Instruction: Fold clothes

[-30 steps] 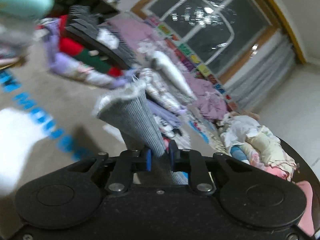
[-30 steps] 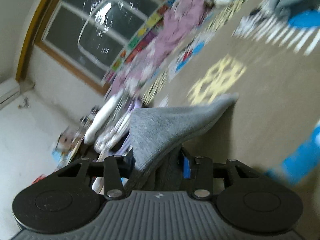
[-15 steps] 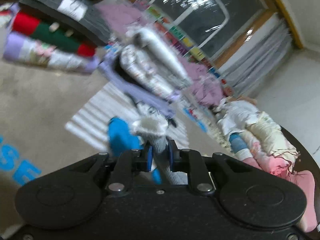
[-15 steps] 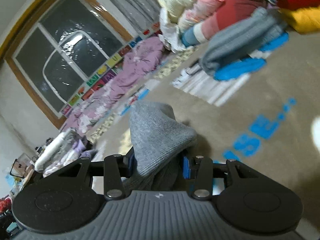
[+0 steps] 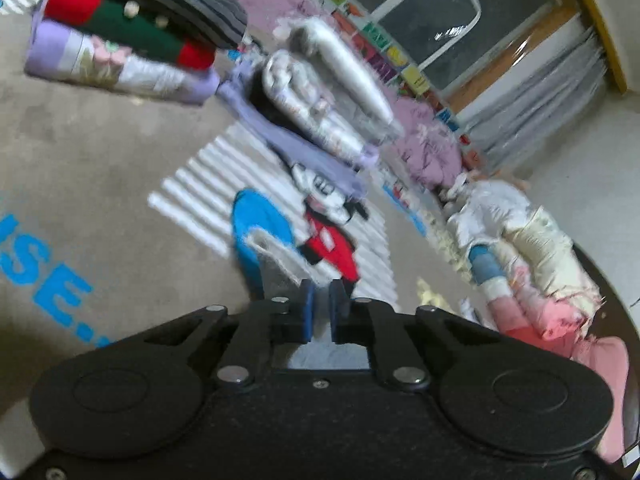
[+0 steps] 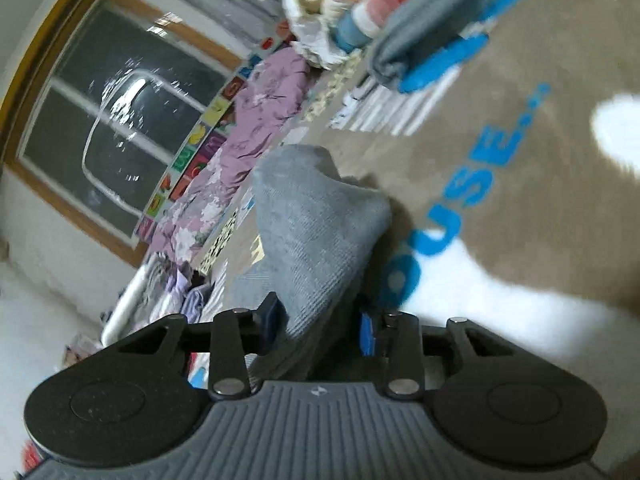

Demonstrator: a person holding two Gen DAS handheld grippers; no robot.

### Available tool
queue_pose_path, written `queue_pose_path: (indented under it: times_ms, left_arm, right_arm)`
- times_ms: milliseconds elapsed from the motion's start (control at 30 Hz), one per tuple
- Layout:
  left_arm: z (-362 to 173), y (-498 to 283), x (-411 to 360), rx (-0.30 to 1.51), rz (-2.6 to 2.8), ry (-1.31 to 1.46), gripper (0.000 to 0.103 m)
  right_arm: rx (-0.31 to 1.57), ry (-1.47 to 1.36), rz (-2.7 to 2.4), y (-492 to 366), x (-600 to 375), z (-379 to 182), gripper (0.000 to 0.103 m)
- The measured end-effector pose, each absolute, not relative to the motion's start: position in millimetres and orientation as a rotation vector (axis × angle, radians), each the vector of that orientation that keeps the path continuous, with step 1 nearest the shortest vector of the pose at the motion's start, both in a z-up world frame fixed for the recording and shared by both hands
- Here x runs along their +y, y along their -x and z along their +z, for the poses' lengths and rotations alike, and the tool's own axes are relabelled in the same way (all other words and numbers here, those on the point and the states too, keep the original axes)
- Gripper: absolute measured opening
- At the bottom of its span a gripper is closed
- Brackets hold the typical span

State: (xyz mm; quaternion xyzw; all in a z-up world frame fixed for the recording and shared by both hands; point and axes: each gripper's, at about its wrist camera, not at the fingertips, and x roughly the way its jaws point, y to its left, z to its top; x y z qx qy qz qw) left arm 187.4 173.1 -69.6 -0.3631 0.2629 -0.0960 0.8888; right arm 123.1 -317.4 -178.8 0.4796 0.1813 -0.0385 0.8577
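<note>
Your left gripper (image 5: 319, 294) is closed and empty beside the sock's (image 6: 316, 232) cuff, your right gripper (image 6: 320, 320) is closing on the sock above the rug (image 6: 540, 60); folding remains.

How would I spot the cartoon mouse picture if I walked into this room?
Start at the big dark window and come down past the stack of folded clothes to the grey carpet. There, on a patch of white stripes, is the cartoon mouse: black ears, white face and bright red shorts, the only figure among blue letters.
</note>
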Motion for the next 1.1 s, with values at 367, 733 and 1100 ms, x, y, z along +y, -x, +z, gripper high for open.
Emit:
queue_pose_path:
  times_ms: [367, 733, 1100]
  left_arm:
    - [-54.7, -182.3, 199.4, 0.489, -0.182, 0.795, 0.000]
    - [-69.8, -179.2, 191.7, 0.643, -0.054, 0.715, 0.067]
    - [-68.6, -220.8, 134.2, 0.600, -0.149, 0.525, 0.000]
  right_arm:
    - [0.392, -0.987, -0.107, -150.0, -326.7, -165.8, 0.097]
    - [0.438, -0.895, -0.082, -172.3, -306.5, -166.0, 0.068]
    - [0.387, -0.993, -0.028, -185.1, -305.9, -164.5, 0.031]
